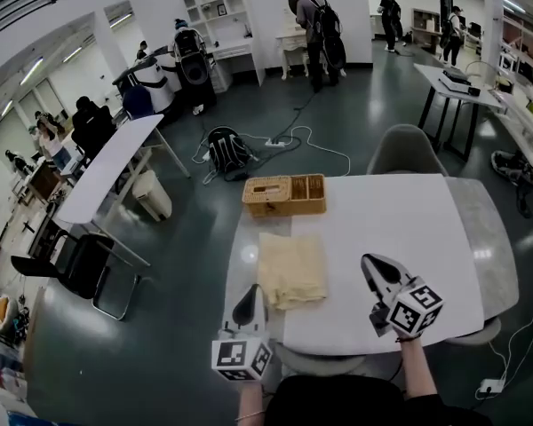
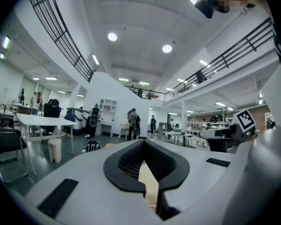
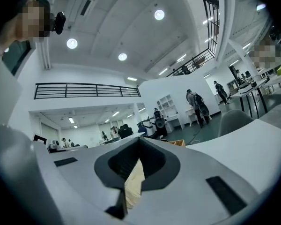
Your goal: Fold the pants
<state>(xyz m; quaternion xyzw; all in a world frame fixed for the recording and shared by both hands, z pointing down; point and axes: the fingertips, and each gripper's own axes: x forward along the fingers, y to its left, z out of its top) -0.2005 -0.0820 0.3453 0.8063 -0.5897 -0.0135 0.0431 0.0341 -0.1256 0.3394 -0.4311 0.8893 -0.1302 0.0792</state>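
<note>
The beige pants (image 1: 291, 269) lie folded into a flat rectangle on the white table (image 1: 382, 229), near its left edge. My left gripper (image 1: 248, 296) hovers off the table's near-left corner, just beside the pants' near edge, jaws shut and empty. My right gripper (image 1: 371, 263) hangs over the table to the right of the pants, also shut with nothing in it. In the left gripper view the closed left gripper (image 2: 144, 142) shows a strip of the pants (image 2: 149, 179) through the slit below its tips. The right gripper (image 3: 139, 140) frames the pants (image 3: 133, 184) the same way.
A wicker basket (image 1: 284, 194) stands at the table's far-left edge, just beyond the pants. A grey chair (image 1: 407, 149) sits behind the table and a black chair (image 1: 84, 269) stands on the floor to the left. Several people move about far across the room.
</note>
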